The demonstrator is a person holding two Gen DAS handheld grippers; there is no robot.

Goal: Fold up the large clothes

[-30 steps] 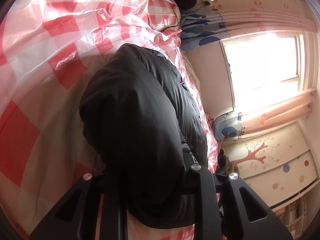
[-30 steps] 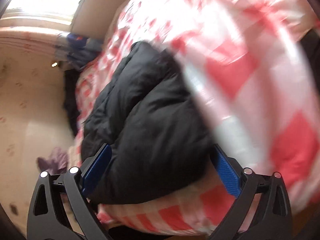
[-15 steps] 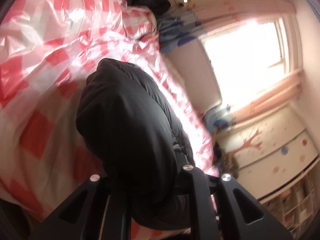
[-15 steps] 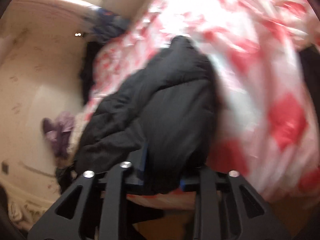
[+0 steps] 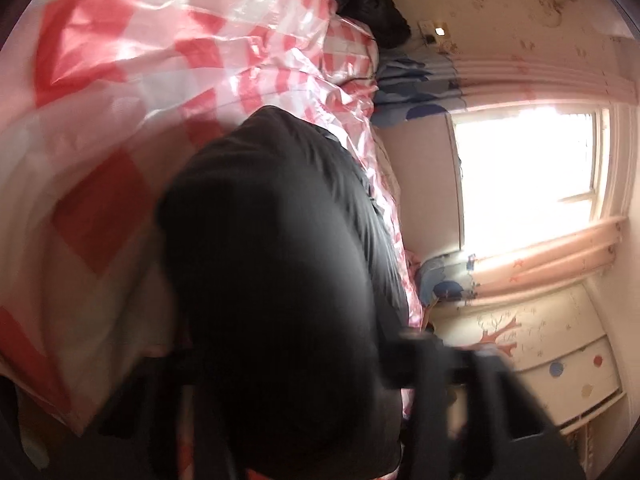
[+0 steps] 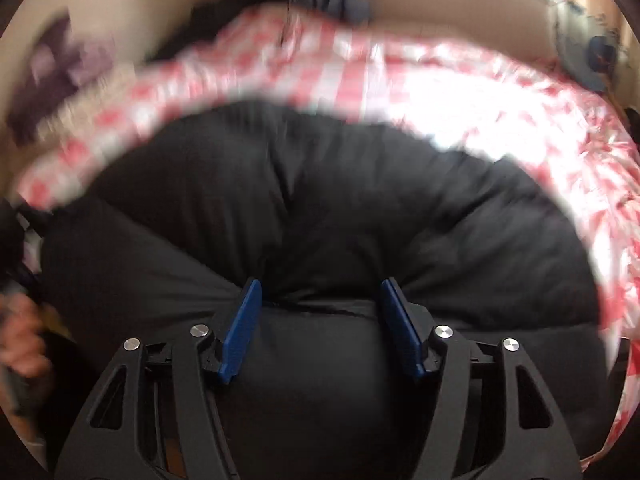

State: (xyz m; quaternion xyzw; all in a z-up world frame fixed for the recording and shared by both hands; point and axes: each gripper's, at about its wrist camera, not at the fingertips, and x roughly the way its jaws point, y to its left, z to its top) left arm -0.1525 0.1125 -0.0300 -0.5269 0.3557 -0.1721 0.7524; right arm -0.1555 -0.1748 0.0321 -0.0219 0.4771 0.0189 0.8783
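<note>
A black puffy jacket (image 5: 272,264) fills the middle and lower centre of the left wrist view, a rounded, bulging mass with a dull, smooth shell. Its lower part is blurred and dark, so no seam detail can be read there. A narrower strip of the same garment runs along its right edge, toward the lower right of the frame. In the right wrist view the black puffy jacket (image 6: 320,208) spreads across the whole middle and bottom of the frame as a wide, padded mound. Soft creases run down toward the lower centre, where a fold line crosses the fabric horizontally.
</note>
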